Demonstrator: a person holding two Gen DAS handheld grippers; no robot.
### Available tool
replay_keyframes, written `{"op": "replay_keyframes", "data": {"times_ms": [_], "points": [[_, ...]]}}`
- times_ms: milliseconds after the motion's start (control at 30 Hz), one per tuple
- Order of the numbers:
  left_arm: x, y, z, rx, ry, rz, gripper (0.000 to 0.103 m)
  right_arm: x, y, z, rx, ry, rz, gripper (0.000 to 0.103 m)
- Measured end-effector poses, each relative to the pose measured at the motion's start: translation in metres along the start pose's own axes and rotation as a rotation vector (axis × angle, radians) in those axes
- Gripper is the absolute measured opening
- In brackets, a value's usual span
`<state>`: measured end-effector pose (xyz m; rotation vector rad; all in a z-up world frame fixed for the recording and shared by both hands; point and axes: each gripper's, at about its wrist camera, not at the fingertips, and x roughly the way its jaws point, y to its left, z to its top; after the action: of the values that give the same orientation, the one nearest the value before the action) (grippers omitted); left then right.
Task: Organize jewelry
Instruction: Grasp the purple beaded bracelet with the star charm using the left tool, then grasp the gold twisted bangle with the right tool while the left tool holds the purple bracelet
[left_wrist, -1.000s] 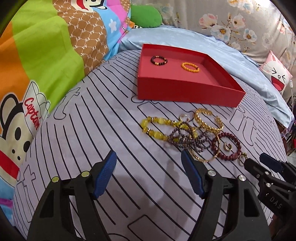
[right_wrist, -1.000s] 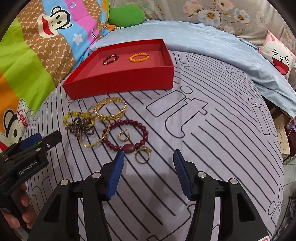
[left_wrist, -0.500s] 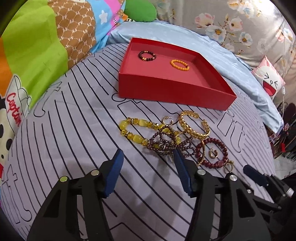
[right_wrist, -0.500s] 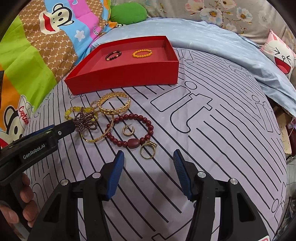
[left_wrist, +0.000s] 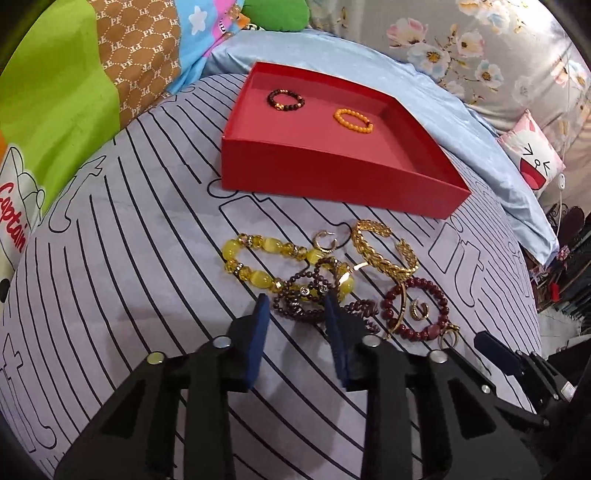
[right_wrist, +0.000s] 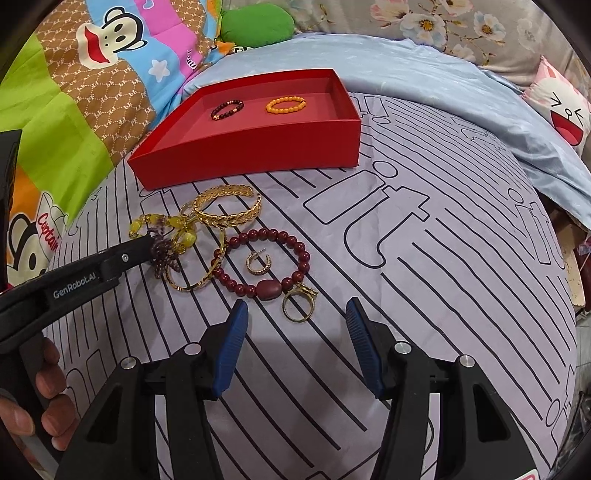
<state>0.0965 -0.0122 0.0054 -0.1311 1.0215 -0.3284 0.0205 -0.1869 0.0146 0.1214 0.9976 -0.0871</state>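
Observation:
A red tray (left_wrist: 332, 173) (right_wrist: 258, 147) holds a dark bead bracelet (left_wrist: 285, 100) and an orange bead bracelet (left_wrist: 352, 120). In front of it lies a jewelry pile: yellow bead bracelet (left_wrist: 255, 275), tangled dark purple bead strand (left_wrist: 303, 299), gold cuff (left_wrist: 384, 247), maroon bead bracelet (right_wrist: 266, 262), hoop earring (right_wrist: 258, 263), gold ring (right_wrist: 298, 305). My left gripper (left_wrist: 297, 304) is half-closed, its tips either side of the purple strand, not clamped. My right gripper (right_wrist: 295, 314) is open, just before the gold ring.
The bed cover (right_wrist: 424, 258) is grey with black lines. A colourful quilt (left_wrist: 74, 92) lies left, a light blue blanket (right_wrist: 443, 85) behind the tray, a pink pillow (right_wrist: 565, 107) at far right. The bed edge drops off on the right.
My left gripper moved forward to the purple bead strand and narrowed its jaws around it. My right gripper crept closer to the gold ring, still open.

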Motion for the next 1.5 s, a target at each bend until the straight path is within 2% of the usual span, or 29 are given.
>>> {"op": "replay_keyframes", "data": {"times_ms": [67, 133, 367, 667, 700, 733, 767, 833, 1033, 1100, 1167, 1333, 1500], "points": [[0.002, 0.001, 0.0, 0.001, 0.012, -0.016, 0.012, 0.001, 0.0, 0.0, 0.001, 0.002, 0.0, 0.054], [0.004, 0.002, 0.0, -0.005, 0.025, -0.029, 0.008, 0.0, 0.0, 0.001, 0.002, 0.001, 0.0, 0.054], [-0.001, 0.006, -0.001, -0.014, 0.025, -0.058, 0.0, -0.002, -0.003, 0.002, 0.007, -0.005, -0.003, 0.054], [-0.015, 0.004, -0.001, -0.006, 0.016, -0.092, 0.001, -0.003, -0.004, 0.004, 0.012, -0.01, 0.0, 0.054], [-0.016, 0.002, -0.001, -0.002, 0.01, -0.087, 0.003, -0.004, -0.004, 0.004, 0.012, -0.01, 0.0, 0.054], [-0.016, -0.001, 0.0, 0.004, 0.009, -0.082, 0.013, -0.004, -0.004, 0.004, 0.012, -0.01, 0.0, 0.054], [-0.016, -0.003, 0.0, 0.004, 0.008, -0.074, 0.03, -0.004, -0.004, 0.004, 0.013, -0.01, -0.001, 0.054], [-0.016, -0.006, 0.001, -0.007, -0.009, -0.054, 0.044, -0.004, -0.004, 0.004, 0.014, -0.008, 0.001, 0.054], [-0.008, -0.015, 0.007, 0.003, -0.003, -0.055, 0.044, -0.004, -0.002, 0.004, 0.009, -0.008, 0.007, 0.054], [-0.005, -0.016, 0.007, 0.009, 0.003, -0.043, 0.043, -0.004, -0.001, 0.003, 0.009, -0.007, 0.011, 0.054], [-0.002, -0.016, 0.006, 0.011, 0.017, -0.052, 0.028, -0.004, 0.0, 0.003, 0.007, -0.007, 0.013, 0.054], [0.001, -0.014, 0.002, 0.028, 0.035, -0.066, 0.007, -0.002, 0.0, 0.003, 0.01, -0.004, 0.016, 0.054], [-0.007, -0.011, 0.002, 0.034, 0.021, -0.083, 0.004, -0.003, 0.0, 0.003, 0.009, -0.007, 0.019, 0.054]]}}
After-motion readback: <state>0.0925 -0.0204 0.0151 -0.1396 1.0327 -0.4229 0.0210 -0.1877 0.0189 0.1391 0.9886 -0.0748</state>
